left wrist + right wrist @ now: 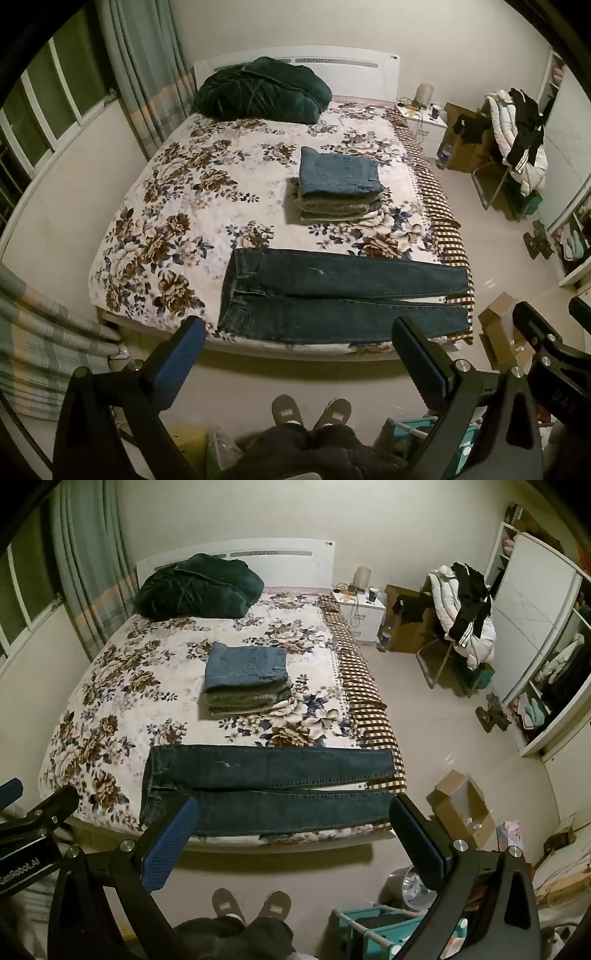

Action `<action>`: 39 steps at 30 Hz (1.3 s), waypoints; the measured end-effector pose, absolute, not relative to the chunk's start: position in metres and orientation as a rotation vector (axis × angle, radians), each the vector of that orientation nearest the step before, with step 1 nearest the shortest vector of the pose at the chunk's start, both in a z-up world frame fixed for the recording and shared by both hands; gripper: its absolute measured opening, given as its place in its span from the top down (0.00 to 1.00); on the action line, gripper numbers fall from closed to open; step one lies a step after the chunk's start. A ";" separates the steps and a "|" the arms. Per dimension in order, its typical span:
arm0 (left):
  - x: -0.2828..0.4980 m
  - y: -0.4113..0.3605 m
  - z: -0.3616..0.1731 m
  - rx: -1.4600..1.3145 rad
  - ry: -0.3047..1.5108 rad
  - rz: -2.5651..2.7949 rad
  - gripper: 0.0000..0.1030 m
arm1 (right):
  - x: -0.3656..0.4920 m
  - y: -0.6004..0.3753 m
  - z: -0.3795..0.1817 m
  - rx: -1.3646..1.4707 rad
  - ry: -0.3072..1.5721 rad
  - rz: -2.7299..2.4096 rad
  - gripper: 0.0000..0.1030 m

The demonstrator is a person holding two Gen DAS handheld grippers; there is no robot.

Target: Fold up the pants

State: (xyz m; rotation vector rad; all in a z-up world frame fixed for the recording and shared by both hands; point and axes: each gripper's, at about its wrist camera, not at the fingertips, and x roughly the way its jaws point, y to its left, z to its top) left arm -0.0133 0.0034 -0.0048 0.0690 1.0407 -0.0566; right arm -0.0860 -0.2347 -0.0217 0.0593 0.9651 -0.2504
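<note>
A: Bed fills the view; folded stack mid-mattress, dark quilt at the headboard. Jeans flat along the near edge, long axis left to right, waistband left, cuffs right, reaching the checked sheet.

B: Ahead of and below both tools. Left gripper opposite the waistband end, right gripper opposite the cuffs. Near leg close to the mattress edge.

A: Jaw state?

B: Both spread fully wide, nothing held, well short of the cloth, tilted down over the floor.

A: Room to work?

B: Open bedspread between jeans and stack, likely enough for a lengthwise fold away from the edge. Boxes right, on the floor, clear of the reach.
</note>
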 end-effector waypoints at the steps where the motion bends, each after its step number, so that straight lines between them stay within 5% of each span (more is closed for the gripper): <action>1: -0.013 0.003 -0.005 0.069 1.041 -0.057 0.00 | -0.087 -0.235 -0.021 0.059 0.965 -0.252 0.00; 39: -0.026 -0.005 -0.001 0.057 1.032 -0.061 0.00 | -0.097 -0.233 -0.010 0.050 0.949 -0.253 0.00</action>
